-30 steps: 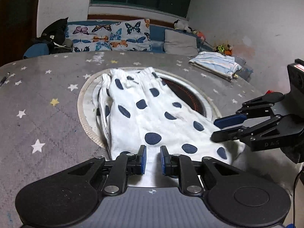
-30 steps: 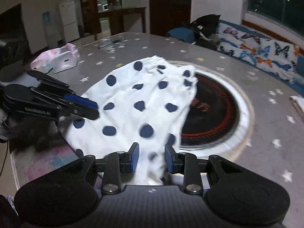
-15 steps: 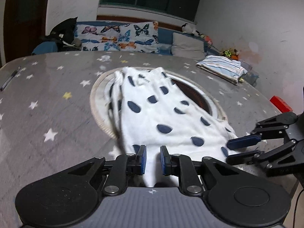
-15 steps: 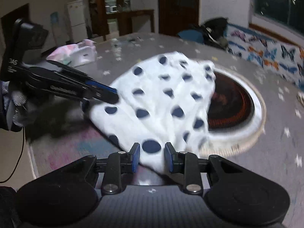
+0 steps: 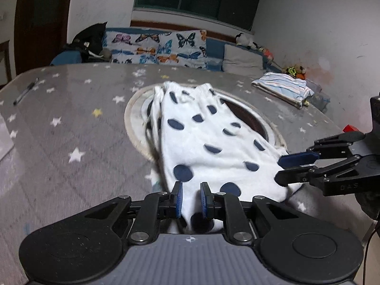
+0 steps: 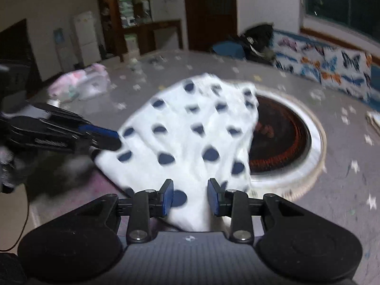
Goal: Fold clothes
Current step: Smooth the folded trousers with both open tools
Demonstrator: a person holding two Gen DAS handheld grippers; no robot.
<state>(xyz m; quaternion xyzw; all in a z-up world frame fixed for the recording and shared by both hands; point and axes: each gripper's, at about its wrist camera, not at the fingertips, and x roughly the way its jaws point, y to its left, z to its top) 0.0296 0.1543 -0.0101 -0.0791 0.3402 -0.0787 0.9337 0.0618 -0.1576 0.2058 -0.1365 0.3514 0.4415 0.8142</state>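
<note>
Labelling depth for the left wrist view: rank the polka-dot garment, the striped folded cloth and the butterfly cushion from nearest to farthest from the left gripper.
1. Polka-dot garment: its near edge lies between the left gripper fingers.
2. Striped folded cloth: far right on the table.
3. Butterfly cushion: beyond the table, by the wall.

One spotted garment, two grippers, a scatter of other cloth

On the star-printed table (image 5: pixel 71 118) lies one white garment with dark dots (image 5: pixel 209 142), with two grippers on its near edge: the left gripper (image 5: pixel 191 200) and the right gripper (image 6: pixel 191 197). There is also one folded striped cloth (image 5: pixel 282 90), one pink-and-white bundle (image 6: pixel 80 85), one pen (image 5: pixel 25 95) and one round inset ring (image 5: pixel 133 118).
</note>
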